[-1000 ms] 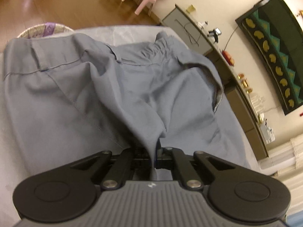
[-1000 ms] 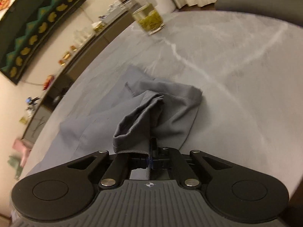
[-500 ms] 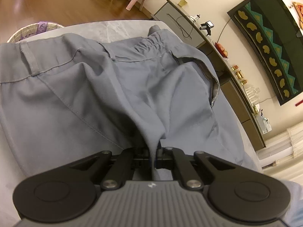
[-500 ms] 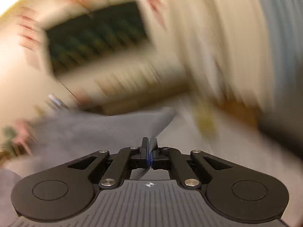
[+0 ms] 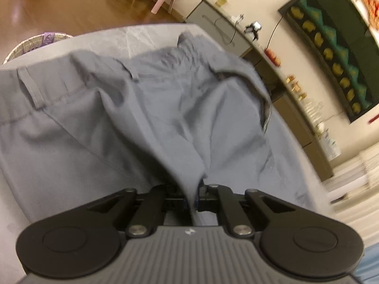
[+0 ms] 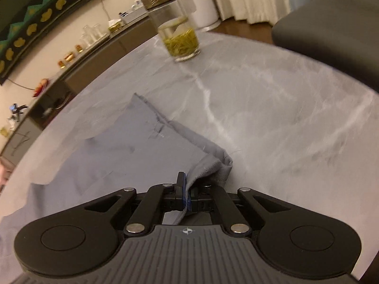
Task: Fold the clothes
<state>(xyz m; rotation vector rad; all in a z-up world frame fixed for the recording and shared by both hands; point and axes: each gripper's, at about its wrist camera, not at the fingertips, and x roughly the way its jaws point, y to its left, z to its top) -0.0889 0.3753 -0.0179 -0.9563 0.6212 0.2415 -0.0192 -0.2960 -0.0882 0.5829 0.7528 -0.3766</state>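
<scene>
Grey trousers (image 5: pixel 146 118) lie spread on a grey marble table (image 6: pixel 272 118). In the left wrist view the waistband with its elastic lies at the far end. My left gripper (image 5: pixel 193 194) is shut on a raised fold of the trousers' cloth near the crotch. In the right wrist view a trouser leg (image 6: pixel 123 146) lies flat with its hem toward the table's middle. My right gripper (image 6: pixel 187 194) is shut on the hem corner, low over the table.
A glass of green tea (image 6: pixel 180 40) stands on the table beyond the trouser leg. A dark chair (image 6: pixel 331 30) is at the far right. A woven basket (image 5: pixel 35 45) sits past the table's far edge. A sideboard (image 5: pixel 284 99) runs along the wall.
My right gripper swung fast with the hem and now holds the leg stretched flatter on the table, no longer bunched. My left gripper kept its grip and shifted slightly.
</scene>
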